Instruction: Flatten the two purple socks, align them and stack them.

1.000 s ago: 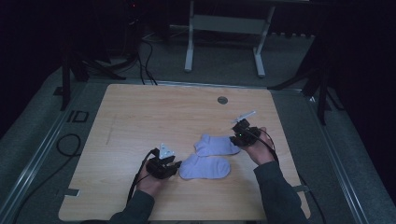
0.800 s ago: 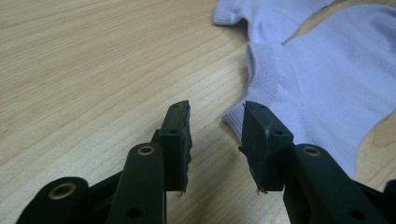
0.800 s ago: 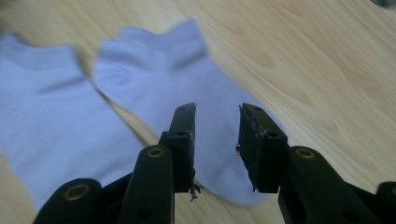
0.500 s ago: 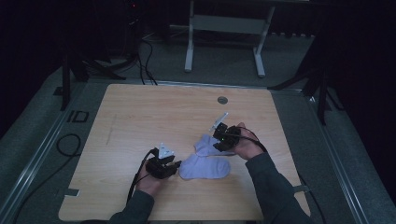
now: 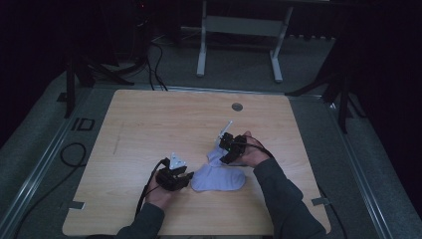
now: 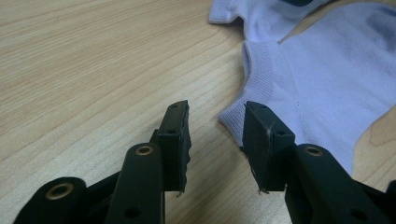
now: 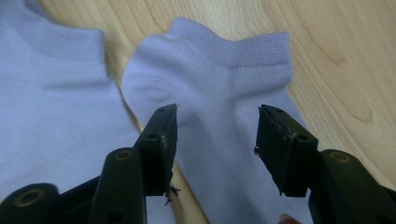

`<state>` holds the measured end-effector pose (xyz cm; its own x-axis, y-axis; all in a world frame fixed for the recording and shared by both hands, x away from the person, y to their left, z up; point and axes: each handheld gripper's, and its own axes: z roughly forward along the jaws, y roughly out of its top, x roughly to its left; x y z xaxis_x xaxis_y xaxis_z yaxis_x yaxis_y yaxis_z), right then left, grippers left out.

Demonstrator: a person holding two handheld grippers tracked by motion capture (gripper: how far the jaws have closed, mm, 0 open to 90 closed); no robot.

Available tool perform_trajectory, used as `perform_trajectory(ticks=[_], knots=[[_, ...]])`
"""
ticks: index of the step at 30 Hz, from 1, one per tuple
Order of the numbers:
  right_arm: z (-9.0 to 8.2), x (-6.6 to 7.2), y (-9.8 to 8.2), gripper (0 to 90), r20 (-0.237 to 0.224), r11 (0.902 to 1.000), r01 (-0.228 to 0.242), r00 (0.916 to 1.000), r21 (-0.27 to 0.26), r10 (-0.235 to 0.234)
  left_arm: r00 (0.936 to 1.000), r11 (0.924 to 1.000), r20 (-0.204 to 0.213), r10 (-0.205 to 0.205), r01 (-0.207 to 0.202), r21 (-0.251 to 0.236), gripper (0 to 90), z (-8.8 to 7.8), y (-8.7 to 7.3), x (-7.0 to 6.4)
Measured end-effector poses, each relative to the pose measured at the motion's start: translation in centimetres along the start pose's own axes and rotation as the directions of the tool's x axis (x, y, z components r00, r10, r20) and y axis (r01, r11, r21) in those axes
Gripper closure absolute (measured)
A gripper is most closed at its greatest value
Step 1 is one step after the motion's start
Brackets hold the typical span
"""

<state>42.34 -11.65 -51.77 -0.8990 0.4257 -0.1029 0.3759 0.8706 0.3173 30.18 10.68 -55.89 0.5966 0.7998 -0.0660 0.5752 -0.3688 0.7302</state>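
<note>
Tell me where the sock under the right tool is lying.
In the high view, that sock lies on the wooden table right of centre, beneath the open right tool. It is just beyond the second sock, whose cuff points toward the left tool.

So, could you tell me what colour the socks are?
Pale lilac socks, plain with ribbed cuffs; clearest in the right gripper view.

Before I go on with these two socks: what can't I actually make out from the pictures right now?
- Far sock: high view, mostly covered by the right gripper and hand.
- Near sock: left gripper view, toe end cut off by the frame edge.
- Left gripper: whether its pad touches the cuff corner, hidden behind the pad.
- Right gripper view: far sock's lower part runs off the bottom edge.
</note>
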Motion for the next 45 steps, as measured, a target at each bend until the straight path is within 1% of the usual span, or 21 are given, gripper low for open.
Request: perform_trajectory(ticks=[2,4,7,8,10,11,14,15,19,22,23,25,28,33,37,38,40,42,43,44,45], knots=[[0.2,-0.1,0.1,46.4,-0.002,1.0,-0.002,1.0,0.004,0.002,1.0,1.0,0.001,0.002,-0.002,0.002,61.5,0.0,0.0,0.0],[0.5,-0.4,0.7,45.1,-0.014,0.9996,-0.023,0.9996,0.017,0.024,1.0,1.0,0.001,0.001,-0.001,0.002,61.5,0.0,0.0,0.0],[1.4,-0.5,1.0,44.3,-0.017,0.9972,-0.027,0.9995,0.07,0.028,1.0,1.0,0.002,0.001,-0.001,-0.001,61.5,0.0,0.0,0.0],[1.5,-0.6,1.0,45.4,-0.03,0.9968,-0.049,0.9983,0.063,0.051,1.0,1.0,0.002,-0.001,0.001,-0.001,61.5,-0.1,0.0,0.0],[1.5,-0.8,1.0,45.5,-0.04,0.9963,-0.056,0.9975,0.064,0.059,1.0,1.0,0.003,-0.001,0.001,-0.004,61.5,-0.1,0.0,0.0],[1.5,-0.9,1.0,46.2,-0.053,0.995,-0.074,0.9956,0.068,0.078,1.0,1.0,0.004,-0.003,0.003,-0.004,61.5,-0.1,0.0,0.1],[1.5,-1.1,1.0,49.5,-0.058,0.9941,-0.088,0.9941,0.063,0.091,1.0,1.0,0.007,-0.006,0.006,-0.004,61.4,-0.1,0.0,0.1],[1.5,-1.3,1.0,57.2,-0.05,0.992,-0.106,0.9927,0.069,0.11,1.0,1.0,0.007,-0.005,0.005,-0.005,61.4,-0.1,0.0,0.1],[1.4,-1.5,1.0,71.6,-0.038,0.9878,-0.134,0.9899,0.08,0.137,0.9999,1.0,0.007,-0.007,0.007,-0.004,61.0,-0.1,0.0,0.1],[1.3,-1.6,1.1,79.6,-0.027,0.9862,-0.141,0.9892,0.087,0.144,1.0,1.0,0.007,-0.005,0.005,0.0,60.9,0.0,0.0,0.1],[1.4,-1.6,1.1,82.9,-0.024,0.9839,-0.157,0.9869,0.086,0.16,1.0,1.0,0.007,-0.005,0.005,0.0,60.9,0.0,0.0,0.1],[1.4,-1.7,1.0,85.8,-0.018,0.9832,-0.162,0.9863,0.085,0.164,1.0,1.0,0.007,-0.005,0.005,0.0,60.9,0.0,0.0,0.1],[1.3,-1.5,0.9,86.3,-0.019,0.9839,-0.164,0.986,0.072,0.165,1.0,1.0,0.007,-0.006,0.007,-0.003,60.9,0.0,0.0,0.1],[1.2,-1.9,0.5,86.5,-0.056,0.9782,-0.204,0.9769,0.039,0.206,1.0,1.0,0.006,-0.005,0.005,-0.002,60.9,0.0,0.0,0.1],[0.1,-2.1,-0.4,86.5,-0.091,0.9693,-0.244,0.9664,-0.031,0.24,1.0,1.0,0.005,-0.007,0.007,-0.004,60.8,-0.1,0.0,0.2],[0.1,-2.1,-0.4,86.5,-0.091,0.9693,-0.244,0.9664,-0.031,0.24,1.0,1.0,0.005,-0.007,0.007,-0.004,60.8,-0.1,0.0,0.2],[-0.8,-2.0,-1.0,86.4,-0.085,0.9656,-0.253,0.9652,-0.061,0.247,1.0,1.0,0.004,-0.006,0.006,-0.003,60.8,0.0,0.0,0.1],[-1.2,-2.0,-1.2,86.4,-0.078,0.966,-0.248,0.967,-0.071,0.243,1.0,1.0,0.004,-0.005,0.005,-0.003,60.6,0.0,0.0,0.1],[-2.0,-2.1,-1.5,86.4,-0.068,0.9643,-0.248,0.9677,-0.092,0.243,1.0,1.0,0.005,-0.004,0.004,-0.001,60.6,0.0,0.0,0.0],[-2.0,-2.1,-1.5,86.4,-0.068,0.9643,-0.248,0.9677,-0.092,0.243,1.0,1.0,0.005,-0.004,0.004,-0.001,60.4,0.0,0.0,0.0],[-2.7,-2.1,-1.7,86.4,-0.067,0.9606,-0.255,0.9661,-0.109,0.249,1.0,1.0,0.004,-0.005,0.005,-0.001,60.4,0.0,0.0,0.1]])
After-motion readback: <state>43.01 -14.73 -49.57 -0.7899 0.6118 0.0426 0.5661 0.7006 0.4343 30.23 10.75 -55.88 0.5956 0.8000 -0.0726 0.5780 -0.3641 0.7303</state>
